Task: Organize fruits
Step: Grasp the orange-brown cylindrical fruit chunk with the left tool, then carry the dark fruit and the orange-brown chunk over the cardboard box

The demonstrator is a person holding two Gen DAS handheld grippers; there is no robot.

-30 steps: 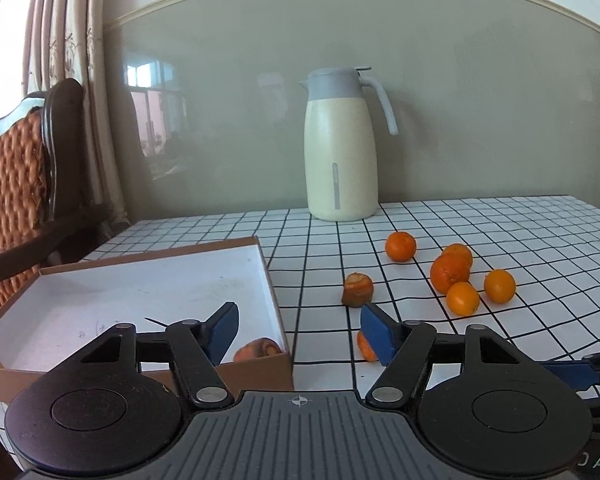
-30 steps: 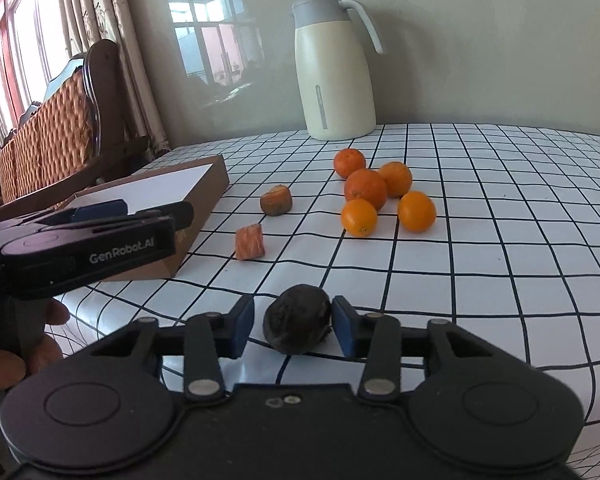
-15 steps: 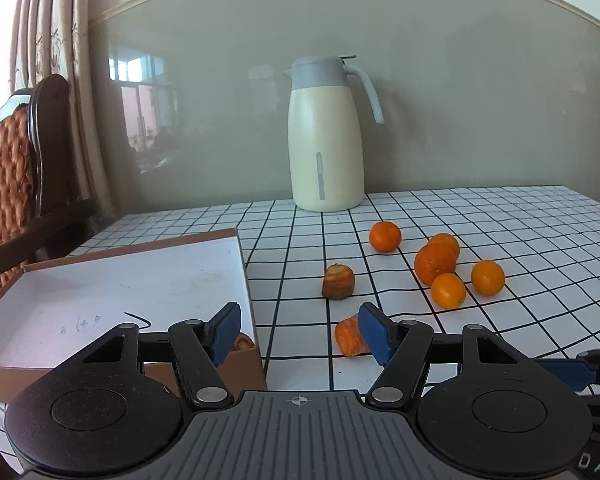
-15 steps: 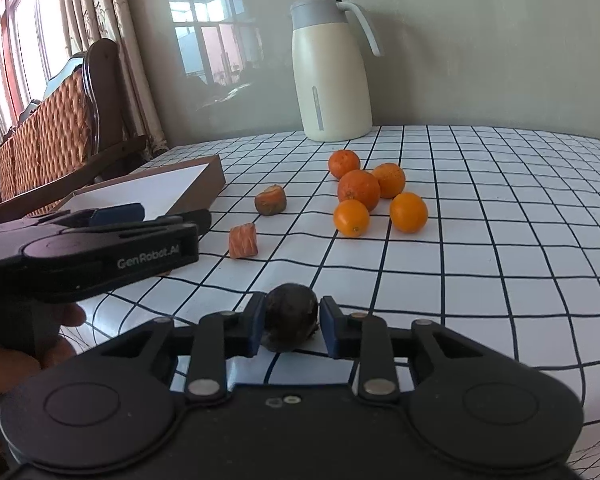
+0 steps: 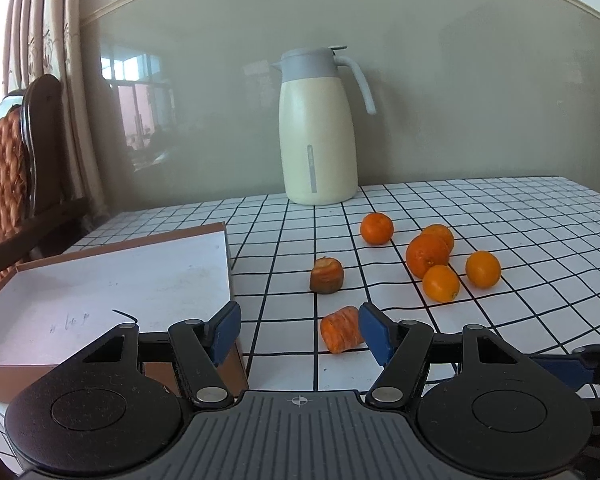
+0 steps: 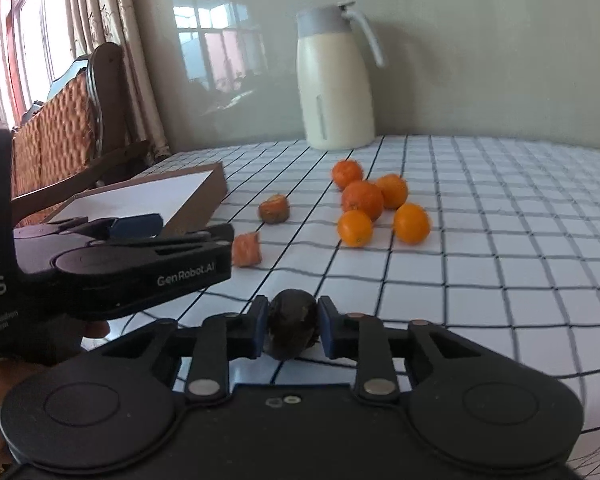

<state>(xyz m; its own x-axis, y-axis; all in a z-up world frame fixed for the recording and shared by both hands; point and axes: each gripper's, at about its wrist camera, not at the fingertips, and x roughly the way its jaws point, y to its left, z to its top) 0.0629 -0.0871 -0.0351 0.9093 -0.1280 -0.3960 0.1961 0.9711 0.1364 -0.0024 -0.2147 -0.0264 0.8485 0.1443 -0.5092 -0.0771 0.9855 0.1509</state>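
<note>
I see a glossy white table (image 5: 500,216) covering with a black grid, slightly wrinkled, and on it a shallow brown cardboard box (image 5: 188,236) with a matt white paper lining, faintly scuffed. The cream thermos jug (image 5: 320,136) looks like smooth satin plastic with a matt grey lid. My right claw (image 6: 293,326), matt black plastic with blue pads, pinches a dark, dull, wrinkled round fruit (image 6: 293,325), while the small oranges (image 5: 427,255) show shiny, finely dimpled peel.

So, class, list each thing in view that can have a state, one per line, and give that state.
Right hand-held gripper: shut on the dark fruit.
Left hand-held gripper: open, empty.
Box: open-topped, nothing seen in its visible part.
Jug: upright, lid shut.
Five oranges: whole, loose on the table.
Two orange pieces: cut or damaged, on the table.
</note>
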